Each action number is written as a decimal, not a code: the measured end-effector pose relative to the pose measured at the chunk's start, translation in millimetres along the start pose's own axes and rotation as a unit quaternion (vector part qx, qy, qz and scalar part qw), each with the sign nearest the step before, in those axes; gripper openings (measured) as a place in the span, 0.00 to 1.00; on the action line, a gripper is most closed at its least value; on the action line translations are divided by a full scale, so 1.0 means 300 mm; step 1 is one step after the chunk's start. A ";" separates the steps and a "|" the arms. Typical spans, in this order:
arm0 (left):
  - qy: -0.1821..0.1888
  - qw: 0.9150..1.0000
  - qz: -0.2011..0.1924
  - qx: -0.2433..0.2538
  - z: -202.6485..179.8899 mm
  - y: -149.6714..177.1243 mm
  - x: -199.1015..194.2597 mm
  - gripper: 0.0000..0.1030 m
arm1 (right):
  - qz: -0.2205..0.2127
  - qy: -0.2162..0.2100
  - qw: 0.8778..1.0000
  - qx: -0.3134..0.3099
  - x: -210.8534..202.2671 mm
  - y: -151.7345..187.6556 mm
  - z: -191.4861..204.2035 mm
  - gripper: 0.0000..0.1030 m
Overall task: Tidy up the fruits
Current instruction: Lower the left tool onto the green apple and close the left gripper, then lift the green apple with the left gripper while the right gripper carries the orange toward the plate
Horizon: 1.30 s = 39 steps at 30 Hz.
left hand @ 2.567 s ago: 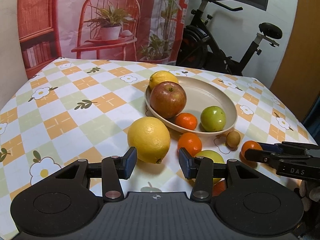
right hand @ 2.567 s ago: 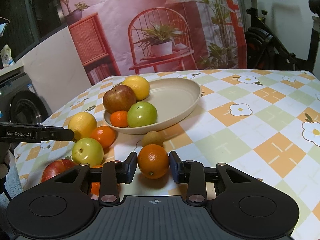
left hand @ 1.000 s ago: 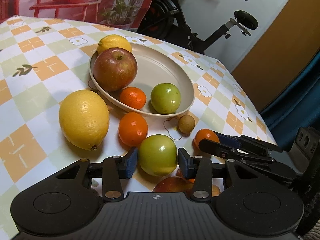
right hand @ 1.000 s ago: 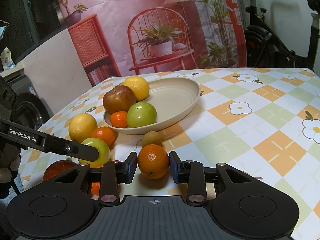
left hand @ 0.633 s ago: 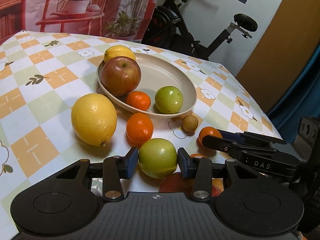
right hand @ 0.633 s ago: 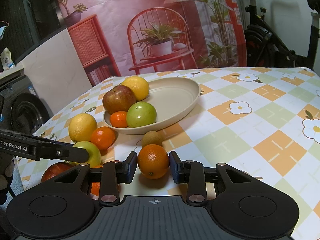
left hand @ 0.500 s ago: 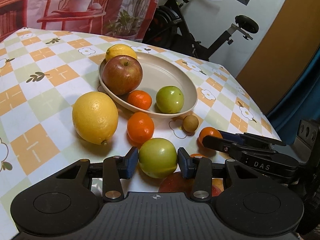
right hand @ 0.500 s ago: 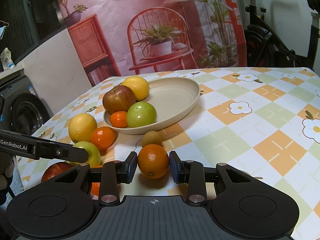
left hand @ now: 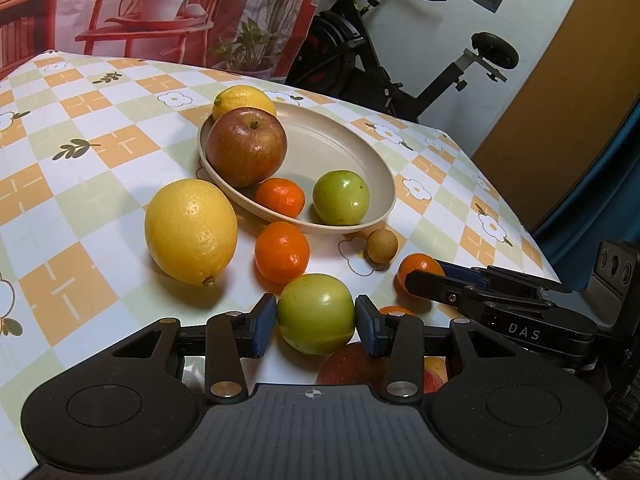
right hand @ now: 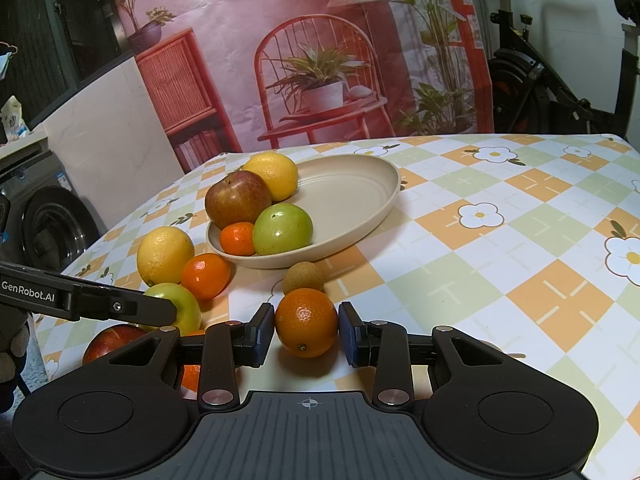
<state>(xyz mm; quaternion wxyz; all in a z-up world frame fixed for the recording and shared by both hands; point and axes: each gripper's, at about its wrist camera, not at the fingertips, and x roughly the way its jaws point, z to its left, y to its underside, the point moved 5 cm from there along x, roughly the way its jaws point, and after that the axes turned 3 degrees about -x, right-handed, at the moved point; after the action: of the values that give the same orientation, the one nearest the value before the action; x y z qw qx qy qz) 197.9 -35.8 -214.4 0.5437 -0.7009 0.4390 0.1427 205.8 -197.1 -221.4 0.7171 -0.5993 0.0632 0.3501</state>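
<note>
**Both tongs closed on fruit, ready to lift to the plate**

Presently, reading the left wrist view from left to right: a large lemon [left hand: 191, 231] lies at centre left on the checked table [left hand: 72, 184], with a loose tangerine [left hand: 282, 252] just to its right. Above them the beige plate [left hand: 376, 168] already carries a red apple [left hand: 246, 146], a second lemon [left hand: 243, 101], a small tangerine [left hand: 280, 197] and a green apple [left hand: 340, 197]. At lower centre the left tongs [left hand: 315, 322] are narrowed onto another green apple [left hand: 315, 313], both blue pads against its sides. A small brown fruit [left hand: 382, 245] sits right of centre.

Seen from the right wrist view, the right tongs [right hand: 306, 334] at lower centre grip an orange [right hand: 306, 322] in the same way, pads touching each flank; it appears to rest on the table, near the plate's front rim.

Judged step: both fruits are grasped but not yet carried. Next, each should be raised clear of its neighbours, taken up-frame over the rim, and released in the plate's bare right half. Round fruit may roll on release, so a low, gentle set-down is advisable.
</note>
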 end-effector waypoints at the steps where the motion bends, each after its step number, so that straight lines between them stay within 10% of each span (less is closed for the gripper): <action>1: -0.001 1.000 -0.001 0.001 -0.001 0.000 -0.001 0.44 | 0.000 0.000 1.000 0.000 0.000 0.000 0.000 0.31; 23: -0.030 0.996 -0.076 0.037 -0.001 -0.089 -0.119 0.44 | 0.006 -0.005 1.000 0.028 -0.021 -0.051 0.009 0.31; 39: -0.023 0.989 -0.133 0.064 -0.046 -0.368 -0.171 0.44 | -0.056 0.025 0.997 -0.035 -0.047 -0.429 0.025 0.31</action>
<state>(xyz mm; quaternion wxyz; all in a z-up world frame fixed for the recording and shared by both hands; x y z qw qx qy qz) 249.7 -22.0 -104.3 0.6114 -0.7137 0.3371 0.0569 267.2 -201.1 -107.4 0.7125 -0.6353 0.0352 0.2959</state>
